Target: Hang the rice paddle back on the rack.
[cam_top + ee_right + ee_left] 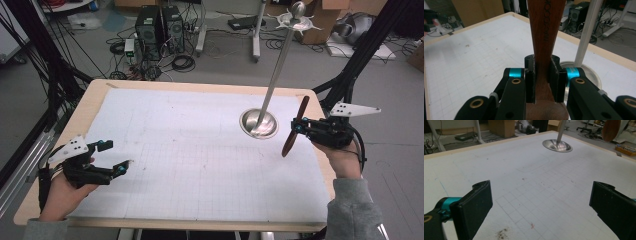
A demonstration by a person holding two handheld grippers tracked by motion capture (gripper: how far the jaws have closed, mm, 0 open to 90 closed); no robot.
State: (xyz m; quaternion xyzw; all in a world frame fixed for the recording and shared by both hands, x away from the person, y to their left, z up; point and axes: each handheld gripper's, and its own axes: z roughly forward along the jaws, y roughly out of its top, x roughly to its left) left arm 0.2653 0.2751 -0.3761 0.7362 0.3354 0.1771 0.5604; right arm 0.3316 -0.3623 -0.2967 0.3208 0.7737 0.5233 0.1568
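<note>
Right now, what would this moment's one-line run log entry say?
right gripper: shut on wooden utensil, held above table | left gripper: open, nothing between jaws | metal stand: upright, untouched

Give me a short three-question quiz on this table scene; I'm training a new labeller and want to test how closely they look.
1. True or false: the right gripper is shut on a wooden utensil.
2. How do the left gripper's jaws stand? A wide apart with nothing between them; B clamped on the utensil; C clamped on the pole.
3. What rises from the metal base on the table?

Key
1. True.
2. A.
3. A tall metal pole that leans towards the far right and ends in a ball at the top.
</note>
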